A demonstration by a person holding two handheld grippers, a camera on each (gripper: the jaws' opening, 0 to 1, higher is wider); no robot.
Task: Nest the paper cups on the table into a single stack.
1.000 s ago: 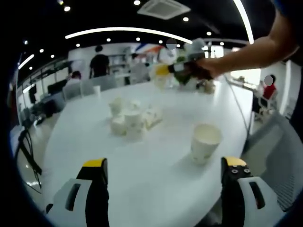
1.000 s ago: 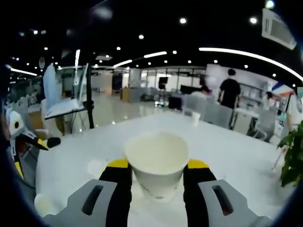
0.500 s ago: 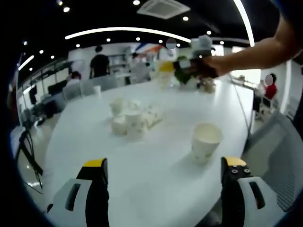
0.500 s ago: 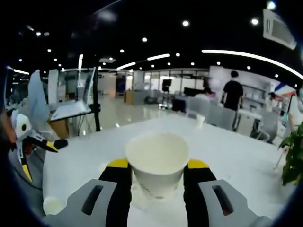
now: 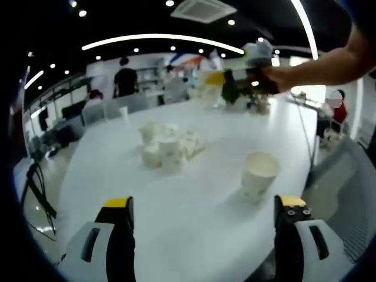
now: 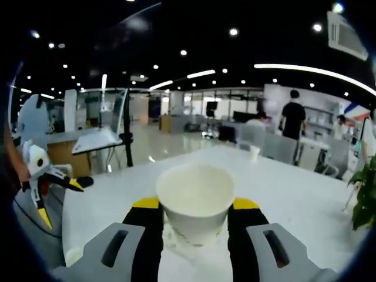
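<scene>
The right gripper has a white paper cup pinched between its jaws, upright with its open mouth facing up, the yellow-tipped jaws closed against the cup's two sides. It is held above the white surface, which stretches away toward the far end of a large open office.

In the left gripper view, the left gripper hangs low over the near edge of the same surface, its jaws spread wide apart with nothing between them. A single paper cup stands upright on the surface to the right, just beyond the right-hand jaw and apart from it. Farther off, toward the middle of the surface, sits a loose cluster of paper cups; most of them stand upright close together and some look tipped over, though the picture is too soft to count them. One more small cup stands alone near the far left edge.

Up at the far right of that view, a person's forearm reaches out over the surface, holding the other gripper with its cup, blurred, against the background.

At the left side of the right gripper view the left gripper shows small, its jaws parted, beside a grey chair. A person in dark clothes stands in the distance, and green plant leaves hang at the right edge.
</scene>
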